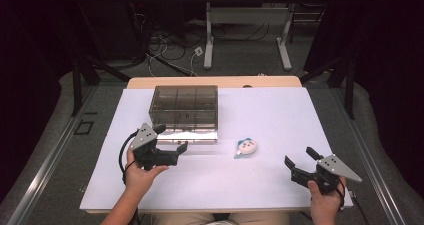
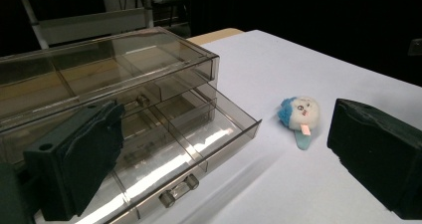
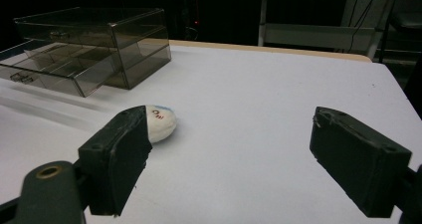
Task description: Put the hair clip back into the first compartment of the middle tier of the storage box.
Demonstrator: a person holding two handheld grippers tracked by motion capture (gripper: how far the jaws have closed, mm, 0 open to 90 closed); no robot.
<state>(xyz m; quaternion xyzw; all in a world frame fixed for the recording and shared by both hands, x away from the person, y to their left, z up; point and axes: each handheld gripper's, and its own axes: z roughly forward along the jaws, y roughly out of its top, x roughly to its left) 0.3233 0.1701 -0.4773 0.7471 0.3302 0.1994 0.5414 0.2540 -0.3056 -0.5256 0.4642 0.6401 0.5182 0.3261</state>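
Plush toy [image 1: 246, 146] lies between both open grippers' fingers, untouched

In the right gripper view, a black jaw hides the near part of the toy [image 3: 160, 122], and the left edge cuts off the drawer [image 3: 45, 69]. In the left gripper view, the box [image 2: 99, 69] runs off the left edge; a jaw covers part of its drawer.

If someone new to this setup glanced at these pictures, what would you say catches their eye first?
Probably the smoky clear drawer box at the back left of the white table, with its lower drawer pulled open toward the person. Next, the small white and blue plush toy lying alone on the table, just right of the drawer. The left tool and the right tool sit open on either side, holding nothing.
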